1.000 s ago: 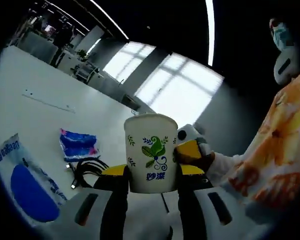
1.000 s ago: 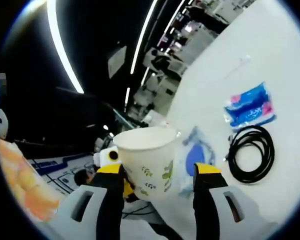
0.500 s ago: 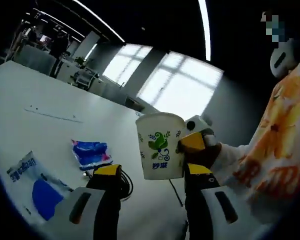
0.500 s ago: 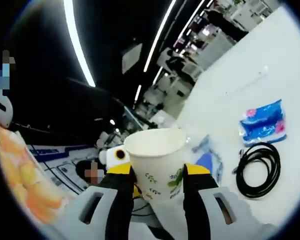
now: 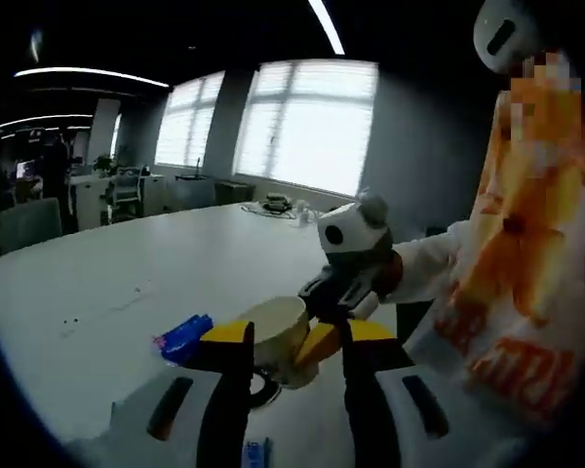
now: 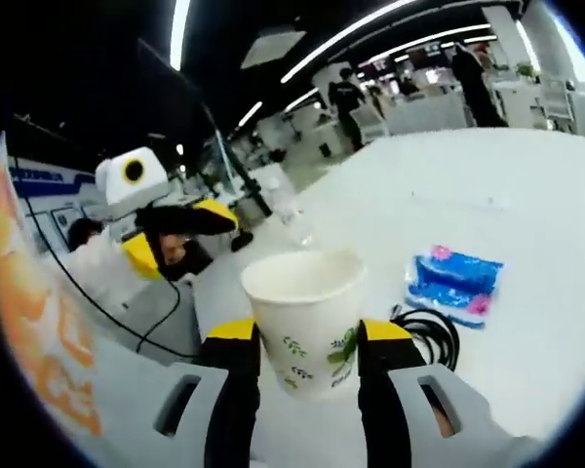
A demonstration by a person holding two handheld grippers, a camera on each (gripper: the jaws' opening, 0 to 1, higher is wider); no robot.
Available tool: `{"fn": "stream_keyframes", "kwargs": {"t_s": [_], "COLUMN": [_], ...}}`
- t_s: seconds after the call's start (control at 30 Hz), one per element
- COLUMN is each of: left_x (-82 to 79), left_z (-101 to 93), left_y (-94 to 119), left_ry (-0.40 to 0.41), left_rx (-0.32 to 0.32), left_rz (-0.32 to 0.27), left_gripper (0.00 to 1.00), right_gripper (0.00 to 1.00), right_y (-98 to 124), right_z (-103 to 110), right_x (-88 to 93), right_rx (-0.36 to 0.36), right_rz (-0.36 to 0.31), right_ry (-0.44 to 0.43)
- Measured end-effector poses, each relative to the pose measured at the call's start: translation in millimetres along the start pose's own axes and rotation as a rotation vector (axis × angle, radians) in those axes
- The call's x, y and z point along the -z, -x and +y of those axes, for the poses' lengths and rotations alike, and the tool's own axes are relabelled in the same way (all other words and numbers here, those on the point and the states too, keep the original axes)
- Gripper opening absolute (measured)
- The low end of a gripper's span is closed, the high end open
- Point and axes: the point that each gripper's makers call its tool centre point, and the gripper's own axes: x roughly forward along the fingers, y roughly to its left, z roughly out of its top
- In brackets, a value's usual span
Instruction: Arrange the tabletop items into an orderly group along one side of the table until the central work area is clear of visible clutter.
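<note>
we're holding a white paper cup [image 6: 305,317] with a green leaf print, squeezed upright between the yellow-tipped jaws of the right gripper [image 6: 309,336], one jaw pressed on each side of its wall. the cup sits above the white table [image 6: 526,185], its open mouth facing up.

just past it on the tabletop lies a blue and pink tissue pack [image 6: 453,284], and beside that, close to our right jaw, a coiled black cable [image 6: 431,334]. off to the left of the right gripper view the left gripper [image 6: 180,234] hangs in the air, its yellow tips apart with nothing between them.

from the left gripper view, our left gripper [image 5: 288,341] stands released, jaws spread and empty. between and beyond them we see the right gripper [image 5: 346,263] gripping the paper cup [image 5: 276,331], here tilted with its mouth toward the camera. the tissue pack [image 5: 183,335] rests on the table [image 5: 127,268] left of the cup, and a bit of the black cable [image 5: 265,388] peeks out under the cup. a person's white sleeve [image 5: 431,273] and orange-patterned top [image 5: 522,253] show at the right.
</note>
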Motion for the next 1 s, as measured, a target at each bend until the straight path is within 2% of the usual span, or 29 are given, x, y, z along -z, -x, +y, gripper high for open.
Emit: {"fn": "stream_keyframes", "kwargs": {"t_s": [0.1,0.13,0.27,0.3,0.37,0.4,0.43,0.47,0.53,0.6,0.73,0.87,0.9,1.0], "left_x": [-5.3,-3.3,14.9,16.8,21.4,19.9,20.8,23.9,24.9,25.3,26.3,27.6,31.0,42.1], "left_z": [-6.8,-4.3,-2.8,-2.7,-4.0,-2.2,-0.9,-0.1,-0.8,0.5,15.8,46.3,60.9,90.4], "left_y": [-15,-17,-21,-23,-22,-22,-21,-18,-16,-12,-1,20,30,51], "left_ry": [0.056,0.063,0.015,0.001,0.023,0.029,0.038,0.082,0.066,0.016,0.022,0.009,0.000,0.002], "left_rx": [0.061,0.056,0.050,0.043,0.038,0.037,0.037,0.022,0.014,-0.017,-0.096,-0.214,-0.271,-0.374], "left_rz": [0.004,0.023,0.145,0.151,0.161,0.141,0.141,0.150,0.154,0.159,0.160,0.169,0.187,0.232], "left_gripper": [0.38,0.37,0.22,0.17,0.08,0.00,0.00,0.00,0.00,0.00,0.00,0.00,0.00,0.00], "right_gripper": [0.38,0.38,0.37,0.37,0.37,0.38,0.38,0.38,0.38,0.38,0.39,0.50,0.51,0.51], "right_y": [-2,-2,0,1,0,-1,-2,-3,-7,-9,-12,-8,-5,2], "right_z": [2,3,4,5,7,7,8,9,10,11,11,6,6,1], "right_x": [-2.6,-2.6,-5.7,-7.0,-6.0,-2.9,-0.9,0.3,0.6,0.2,3.2,10.1,13.3,23.4], "right_rx": [0.020,0.026,0.054,0.058,0.055,0.061,0.063,0.060,0.063,0.050,0.049,0.064,0.064,0.077], "right_rz": [0.022,0.033,0.044,0.044,0.060,0.081,0.094,0.099,0.093,0.091,0.103,0.109,0.108,0.115], "right_ry": [0.088,0.107,0.208,0.224,0.264,0.302,0.320,0.342,0.329,0.318,0.307,0.295,0.272,0.225]}}
